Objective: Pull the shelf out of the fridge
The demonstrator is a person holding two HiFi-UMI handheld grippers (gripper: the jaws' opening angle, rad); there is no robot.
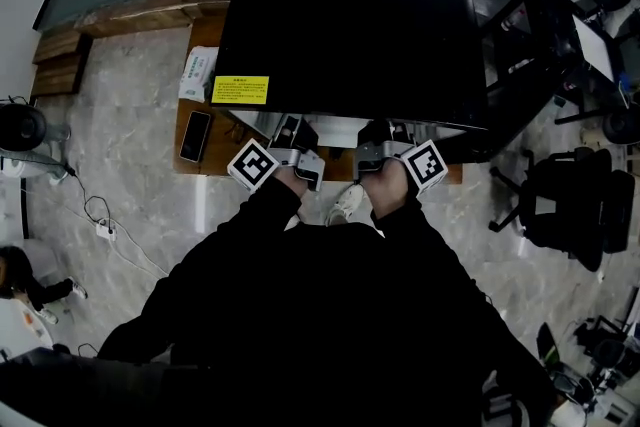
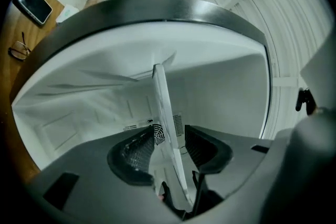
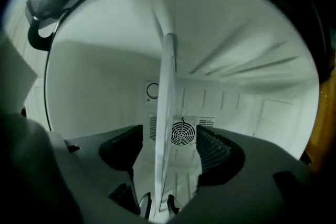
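Observation:
From the head view, a black fridge point(image 1: 350, 25) stands in front of me, with both grippers at its open front. The left gripper point(image 1: 292, 137) and right gripper point(image 1: 378, 141) reach under its top edge. In the left gripper view, the white shelf point(image 2: 163, 107) runs edge-on between the jaws of the left gripper point(image 2: 170, 149), and there is a gap on each side of it. The right gripper view shows the same shelf point(image 3: 168, 92) between the spread jaws of the right gripper point(image 3: 168, 152), untouched by the pads. A round fan vent point(image 3: 182, 132) sits on the fridge's back wall.
A wooden table point(image 1: 190, 167) to the fridge's left carries a phone point(image 1: 194, 135) and a tissue pack point(image 1: 197, 75). Black office chairs point(image 1: 570, 205) stand at the right. Cables point(image 1: 100, 225) lie on the floor at the left. White fridge walls close in around both grippers.

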